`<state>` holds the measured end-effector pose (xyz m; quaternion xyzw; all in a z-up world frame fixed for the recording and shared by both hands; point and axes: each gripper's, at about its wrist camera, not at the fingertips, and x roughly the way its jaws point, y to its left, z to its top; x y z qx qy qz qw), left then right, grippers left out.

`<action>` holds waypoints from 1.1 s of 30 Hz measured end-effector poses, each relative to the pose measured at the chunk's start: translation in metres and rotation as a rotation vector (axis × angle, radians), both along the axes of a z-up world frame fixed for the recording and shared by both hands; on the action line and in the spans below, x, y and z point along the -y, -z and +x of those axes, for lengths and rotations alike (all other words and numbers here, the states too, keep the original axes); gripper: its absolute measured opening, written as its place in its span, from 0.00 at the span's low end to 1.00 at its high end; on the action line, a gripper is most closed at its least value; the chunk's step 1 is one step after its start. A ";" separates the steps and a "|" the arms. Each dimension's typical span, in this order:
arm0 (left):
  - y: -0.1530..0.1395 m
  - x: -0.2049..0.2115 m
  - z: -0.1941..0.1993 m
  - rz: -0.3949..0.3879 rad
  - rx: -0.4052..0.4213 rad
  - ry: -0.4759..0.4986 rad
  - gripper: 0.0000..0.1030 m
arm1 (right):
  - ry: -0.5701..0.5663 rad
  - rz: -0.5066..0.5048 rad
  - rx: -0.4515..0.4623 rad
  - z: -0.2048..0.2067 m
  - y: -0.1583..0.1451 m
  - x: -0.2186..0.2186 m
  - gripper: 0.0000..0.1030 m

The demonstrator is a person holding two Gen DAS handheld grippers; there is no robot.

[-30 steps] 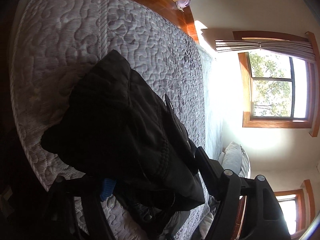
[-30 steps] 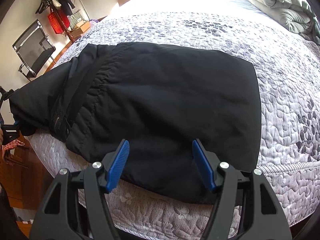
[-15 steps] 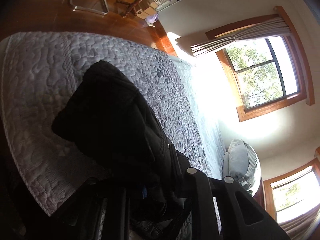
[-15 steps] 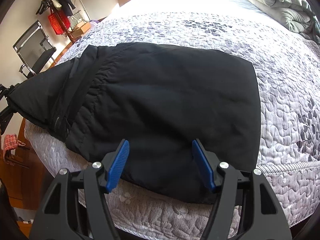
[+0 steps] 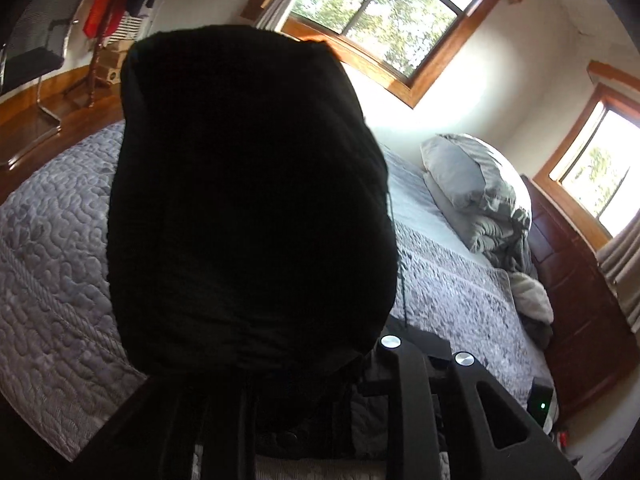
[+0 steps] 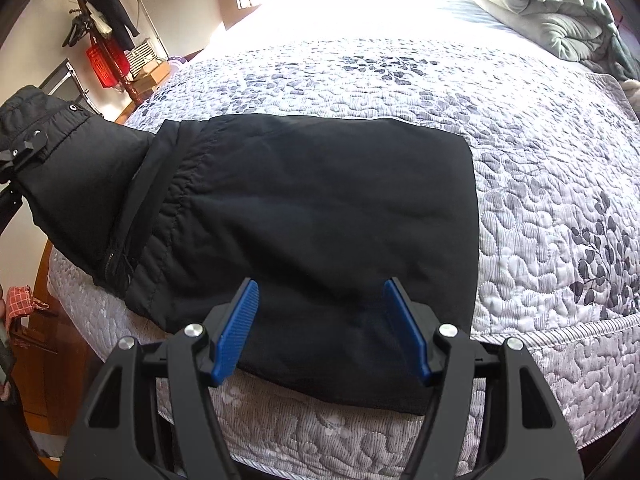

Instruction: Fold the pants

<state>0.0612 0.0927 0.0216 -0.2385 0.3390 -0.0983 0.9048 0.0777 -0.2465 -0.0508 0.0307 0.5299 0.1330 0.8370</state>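
The pants [image 6: 320, 208], black, lie on the bed [image 6: 540, 184] along its near edge, the flat folded part reaching slightly over that edge onto the mattress side. Their right end is a straight edge, well short of the bed's right side. Their left end, the waistband with its snaps, is lifted off the bed beyond the left corner and hangs raised in the air. In the left wrist view that lifted cloth [image 5: 248, 208] fills the middle as a dark bulging mass just ahead of the left tongs [image 5: 320, 364], whose tips are buried in it; the tongs appear clenched on the pants, though the pads themselves are hidden. The right tongs [image 6: 320, 328] hover over the near edge of the pants with their blue pads [image 6: 236, 332] spread wide, released and grasping nothing.

A grey pillow [image 5: 472, 184] and crumpled blanket [image 6: 560, 20] sit at the bed's head. Behind are two wood-framed windows [image 5: 384, 16], a coat stand [image 6: 100, 28] with a red bag, and a chair [image 5: 32, 48].
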 end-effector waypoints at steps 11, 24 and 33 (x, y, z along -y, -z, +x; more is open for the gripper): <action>0.047 0.084 0.013 0.225 -0.162 0.338 0.30 | 0.040 -0.005 0.002 0.001 -0.001 0.015 0.63; 0.066 0.100 0.022 0.181 -0.242 0.406 0.50 | 0.059 0.054 0.056 0.025 -0.031 0.024 0.70; 0.068 0.119 0.025 0.223 -0.260 0.411 0.58 | -0.037 0.150 -0.002 0.095 -0.040 -0.002 0.76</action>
